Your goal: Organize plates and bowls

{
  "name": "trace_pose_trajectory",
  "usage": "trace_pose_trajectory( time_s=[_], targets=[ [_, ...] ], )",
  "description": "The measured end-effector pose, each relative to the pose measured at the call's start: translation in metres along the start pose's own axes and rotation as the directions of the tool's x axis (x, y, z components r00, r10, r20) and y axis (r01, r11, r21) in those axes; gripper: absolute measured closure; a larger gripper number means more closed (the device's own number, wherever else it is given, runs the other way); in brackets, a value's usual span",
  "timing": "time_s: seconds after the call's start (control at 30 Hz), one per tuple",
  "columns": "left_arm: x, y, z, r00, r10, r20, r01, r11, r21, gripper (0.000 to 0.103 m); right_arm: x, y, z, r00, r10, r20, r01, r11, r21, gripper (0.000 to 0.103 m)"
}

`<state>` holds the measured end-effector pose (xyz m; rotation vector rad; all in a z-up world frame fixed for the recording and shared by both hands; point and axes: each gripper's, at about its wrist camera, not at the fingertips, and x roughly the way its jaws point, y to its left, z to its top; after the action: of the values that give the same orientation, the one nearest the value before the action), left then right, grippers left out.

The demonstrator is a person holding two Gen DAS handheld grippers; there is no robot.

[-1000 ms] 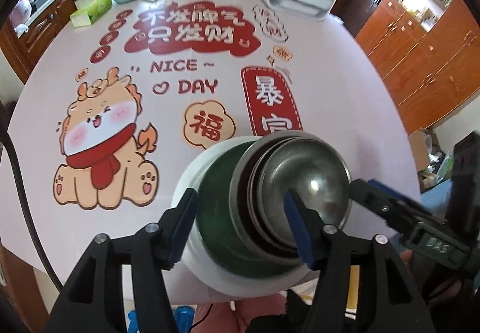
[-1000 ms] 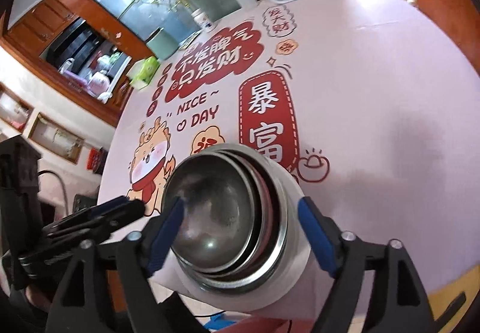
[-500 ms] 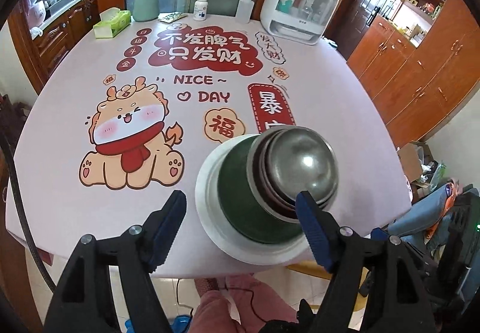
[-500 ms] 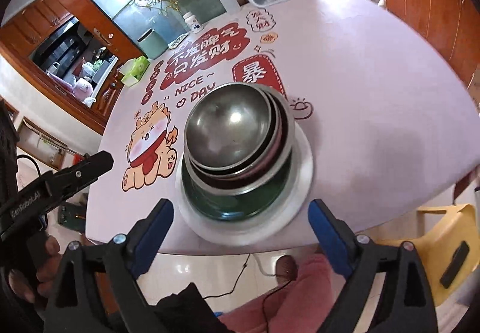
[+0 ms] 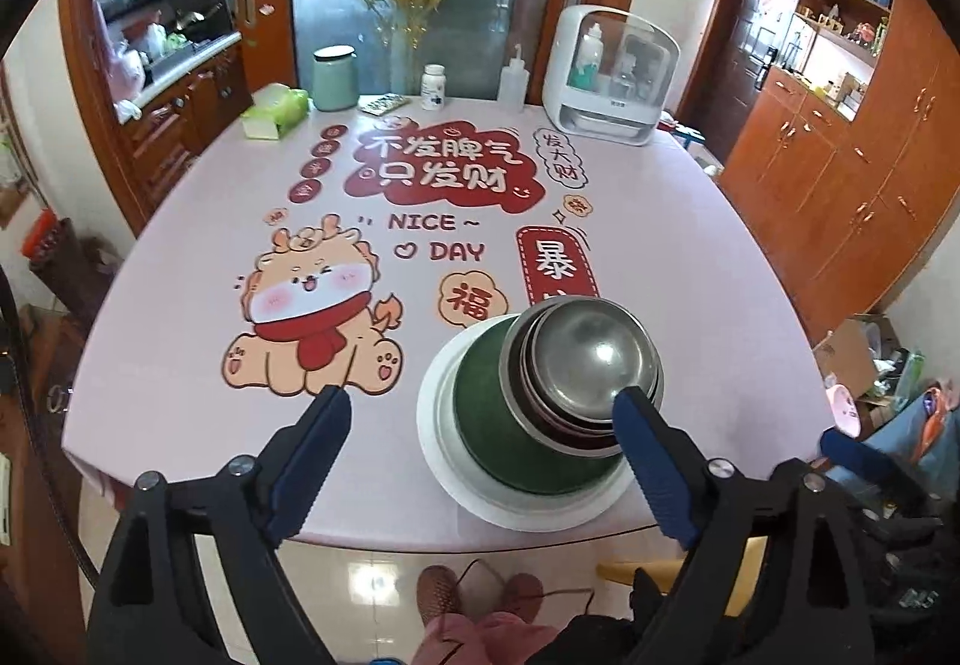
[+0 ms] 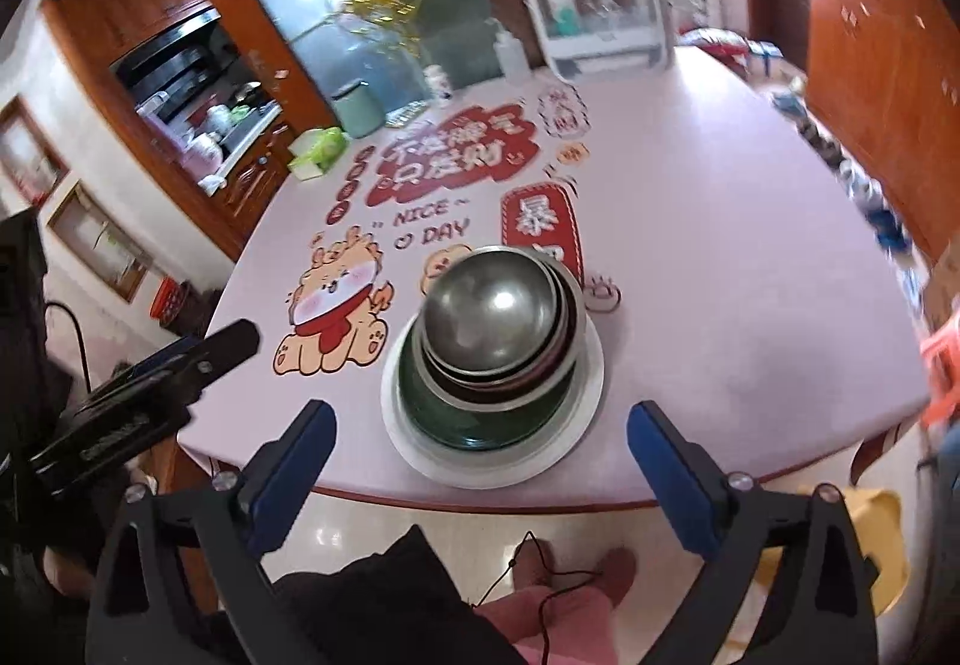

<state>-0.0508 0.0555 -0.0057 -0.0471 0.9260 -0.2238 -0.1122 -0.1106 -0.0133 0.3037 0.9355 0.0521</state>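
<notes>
opening both my left gripper (image 5: 480, 446) and right gripper (image 6: 480, 449), empty; lower-center bowl stack (image 6: 492, 329) near table edge (image 6: 720, 497), a bump could topple it.

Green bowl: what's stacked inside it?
Nested steel bowls, the top one empty, sit in the green bowl on a white plate. Their exact count and the green bowl's bottom are hidden.

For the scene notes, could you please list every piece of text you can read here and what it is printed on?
"NICE ~ DAY": tablecloth, centre.
"不发脾气 只发财": tablecloth, red cloud.
"福": tablecloth, orange flower.
"暴": tablecloth, red banner; the character below is hidden by the bowl stack.
"发大财": tablecloth, small oval.
Unreadable: pill bottle label, red dots' characters, white cabinet badge.
</notes>
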Motion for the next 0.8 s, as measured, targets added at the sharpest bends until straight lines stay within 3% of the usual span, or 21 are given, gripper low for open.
trace_pose_trajectory(
  time_s=[0.13,0.27,0.43,0.6,0.8],
  targets=[
    [-0.009,-0.002,-0.011,0.999,0.045,0.007,-0.045,0.998,-0.032,0.006,-0.013,0.013,-0.006,0.999,-0.032,0.039,0.035,0.996,-0.076,0.000],
    [-0.014,-0.004,-0.020,0.996,0.088,0.011,-0.088,0.995,-0.040,0.001,-0.017,0.013,-0.014,0.998,-0.034,0.060,0.038,0.998,-0.059,0.000],
    [-0.019,-0.010,-0.030,0.990,0.136,0.031,-0.136,0.991,-0.021,0.001,-0.022,0.016,-0.020,0.993,-0.081,0.088,0.088,0.994,-0.069,0.000],
    [-0.031,-0.017,-0.031,0.982,0.169,0.087,-0.170,0.985,0.006,0.001,-0.019,0.014,-0.020,0.994,-0.072,0.087,0.077,0.995,-0.056,0.000],
    [-0.032,-0.018,-0.030,0.978,0.184,0.097,-0.186,0.983,0.010,0.001,-0.013,0.013,-0.021,0.996,-0.071,0.062,0.073,0.997,-0.039,0.000]
  ],
)
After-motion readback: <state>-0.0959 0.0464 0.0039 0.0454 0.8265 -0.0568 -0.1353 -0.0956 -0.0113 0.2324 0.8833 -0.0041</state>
